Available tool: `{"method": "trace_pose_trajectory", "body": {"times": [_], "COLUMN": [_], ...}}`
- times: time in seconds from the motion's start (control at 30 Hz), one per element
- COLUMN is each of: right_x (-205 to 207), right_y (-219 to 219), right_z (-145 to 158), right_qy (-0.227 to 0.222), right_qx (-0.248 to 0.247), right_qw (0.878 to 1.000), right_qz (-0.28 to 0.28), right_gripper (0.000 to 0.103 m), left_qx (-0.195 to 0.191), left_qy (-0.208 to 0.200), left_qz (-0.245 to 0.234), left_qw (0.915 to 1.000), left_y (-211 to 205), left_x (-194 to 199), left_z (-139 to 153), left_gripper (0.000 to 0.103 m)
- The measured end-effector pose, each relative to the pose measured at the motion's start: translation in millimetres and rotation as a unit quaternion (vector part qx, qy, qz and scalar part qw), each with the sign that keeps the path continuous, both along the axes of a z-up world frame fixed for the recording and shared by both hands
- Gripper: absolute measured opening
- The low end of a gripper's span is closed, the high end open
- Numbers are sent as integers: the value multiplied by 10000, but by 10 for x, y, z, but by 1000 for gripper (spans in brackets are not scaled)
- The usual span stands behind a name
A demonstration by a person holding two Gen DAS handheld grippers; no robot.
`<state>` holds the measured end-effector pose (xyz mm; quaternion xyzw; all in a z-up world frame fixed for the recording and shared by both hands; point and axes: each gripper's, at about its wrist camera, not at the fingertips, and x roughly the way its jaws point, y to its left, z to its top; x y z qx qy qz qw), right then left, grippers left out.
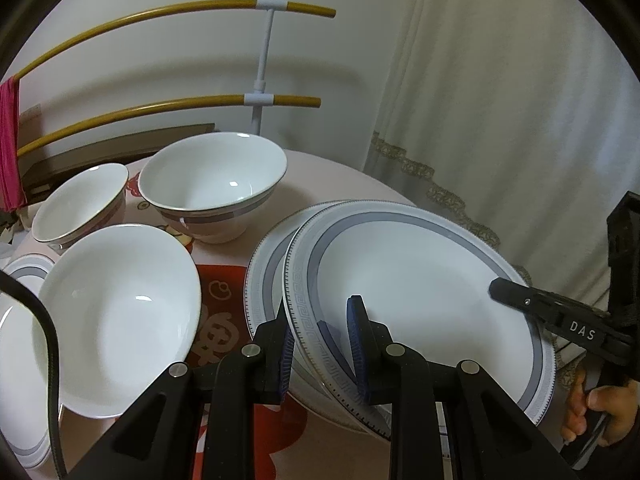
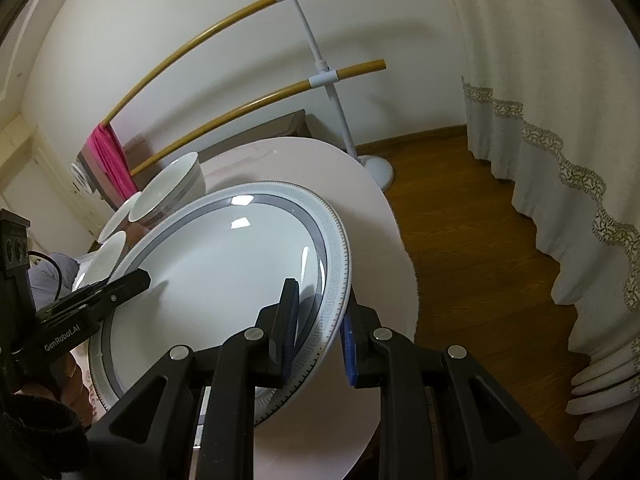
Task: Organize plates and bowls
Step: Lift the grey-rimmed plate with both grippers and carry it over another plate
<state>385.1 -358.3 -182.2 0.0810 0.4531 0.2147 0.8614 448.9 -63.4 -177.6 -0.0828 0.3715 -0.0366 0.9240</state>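
While both tongs pinch the same grey-banded plate [image 1: 420, 300], it sits tilted above a second plate [image 1: 266, 276] on the desk [image 1: 344, 184]. Left tongs [image 1: 322, 344] clamp the plate's near-left rim, one blue pad inside, one under the rim. Right tongs [image 2: 318, 332] clamp the opposite rim the same way; in the left wrist view they enter from the right edge, held by a hand [image 1: 600, 408]. Whether the held plate touches the lower one: cannot tell. Left of the plates, a big white bowl [image 1: 116, 316] sits nearest, resting on another banded plate [image 1: 24, 312]. Behind it a small bowl [image 1: 80, 208] and a medium bowl [image 1: 212, 184] with grey bands stand upright, close together. Desk cover is pink with a red pattern [image 1: 218, 308]. Further back, a white stand with yellow rails [image 1: 262, 52], pink cloth [image 1: 10, 140] hanging on its left end. Lace-trimmed curtain [image 2: 560, 120] at right, wood floor [image 2: 460, 220] below.
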Motion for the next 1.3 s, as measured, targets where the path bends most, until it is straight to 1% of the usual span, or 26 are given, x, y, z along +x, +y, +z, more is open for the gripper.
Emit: {"method": "trace_pose_trajectory", "body": {"times": [0.23, 0.37, 0.43, 0.7, 0.87, 0.93, 1.0, 1.13, 1.3], "right_x": [32, 40, 53, 81, 67, 60, 54, 95, 104], "right_y": [73, 135, 138, 171, 261, 318, 379, 360, 420], "right_z": [-12, -5, -7, -25, -1, 17, 28, 7, 1], "right_qy": [2, 14, 41, 163, 94, 53, -11, 31, 18], "right_qx": [-152, -299, -278, -269, -570, -752, -966, -968, -1132], "right_qw": [9999, 9993, 9992, 9980, 9963, 9951, 9934, 9931, 9910], "right_qz": [-83, -232, -294, -541, -630, -638, -626, -662, -709], "right_gripper": [20, 21, 21, 22, 25, 27, 28, 28, 33], "left_qx": [-45, -37, -15, 53, 40, -49, -109, -79, -61], "left_qy": [79, 66, 62, 77, 98, 185, 175, 154, 147], "left_qz": [76, 68, 62, 118, 120, 138, 142, 163, 175], "left_qw": [9999, 9999, 10000, 9999, 9999, 9997, 9997, 9997, 9997], "left_y": [7, -2, -4, -24, -23, 1, 16, 2, -16], "left_x": [48, 57, -6, -7, -12, 8, -1, -19, -41], "left_z": [-30, -44, -14, -12, -13, -34, -24, -9, 8], "left_gripper": [21, 22, 22, 22, 22, 22, 22, 22, 22]}}
